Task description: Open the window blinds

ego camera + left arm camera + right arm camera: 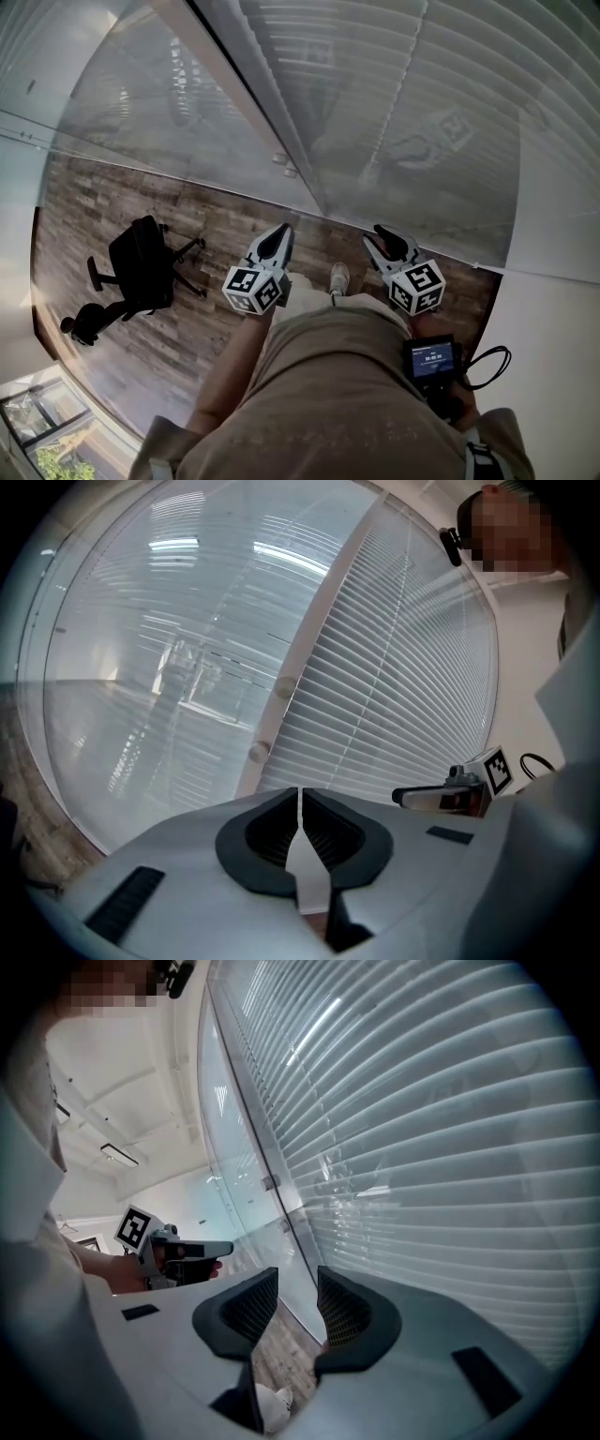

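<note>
White horizontal blinds [450, 122], slats closed

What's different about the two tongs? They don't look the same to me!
The left tongs are shut, with the jaws pressed together. The right tongs are open, with a gap between the jaws. The left tongs face the white frame post beside the glass, while the right tongs sit close to the blinds. Same: both are grey and empty.
</note>
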The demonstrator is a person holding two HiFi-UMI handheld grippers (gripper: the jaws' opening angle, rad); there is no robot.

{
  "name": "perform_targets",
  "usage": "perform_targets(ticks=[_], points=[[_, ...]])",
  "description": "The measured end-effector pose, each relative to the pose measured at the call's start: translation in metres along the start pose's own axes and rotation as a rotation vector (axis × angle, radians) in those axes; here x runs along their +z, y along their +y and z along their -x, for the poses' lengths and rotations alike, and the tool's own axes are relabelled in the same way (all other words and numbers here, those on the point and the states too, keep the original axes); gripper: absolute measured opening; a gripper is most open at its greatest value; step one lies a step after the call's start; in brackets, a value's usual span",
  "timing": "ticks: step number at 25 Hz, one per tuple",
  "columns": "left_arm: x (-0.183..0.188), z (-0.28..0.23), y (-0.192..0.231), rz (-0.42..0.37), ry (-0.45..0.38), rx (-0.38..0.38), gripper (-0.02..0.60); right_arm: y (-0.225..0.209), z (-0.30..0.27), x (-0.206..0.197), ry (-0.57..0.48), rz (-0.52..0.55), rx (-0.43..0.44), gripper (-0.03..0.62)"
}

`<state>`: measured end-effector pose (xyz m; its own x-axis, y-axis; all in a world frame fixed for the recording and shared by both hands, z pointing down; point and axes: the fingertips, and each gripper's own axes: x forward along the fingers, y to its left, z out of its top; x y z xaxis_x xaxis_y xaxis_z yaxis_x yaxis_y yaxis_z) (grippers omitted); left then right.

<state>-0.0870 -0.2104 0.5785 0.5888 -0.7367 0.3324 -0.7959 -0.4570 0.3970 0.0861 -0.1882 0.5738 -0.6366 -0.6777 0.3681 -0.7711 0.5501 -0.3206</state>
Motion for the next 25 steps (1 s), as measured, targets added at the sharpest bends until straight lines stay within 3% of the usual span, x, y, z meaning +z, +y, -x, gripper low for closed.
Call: perform_targets(ticks=[8, 20, 25], points=[[-0.008, -0.004, 0.013, 0.005, 0.019, -0.014, 0.015, 0.005, -0.015, -0.003, -0.004, -0.004, 0.000, 0.133], [0.001, -0.031, 0.047, -0.058, 0.017, -0.026, 0.017, 0.004, -0.054, 0.001, -0.045, -0.004, -0.013, 0.133], [0.003, -0.039, 0.056, -0.073, 0.026, -0.016, 0.086, 0.001, -0.057, 0.004, -0.048, 0.002, -0.016, 0.133]])
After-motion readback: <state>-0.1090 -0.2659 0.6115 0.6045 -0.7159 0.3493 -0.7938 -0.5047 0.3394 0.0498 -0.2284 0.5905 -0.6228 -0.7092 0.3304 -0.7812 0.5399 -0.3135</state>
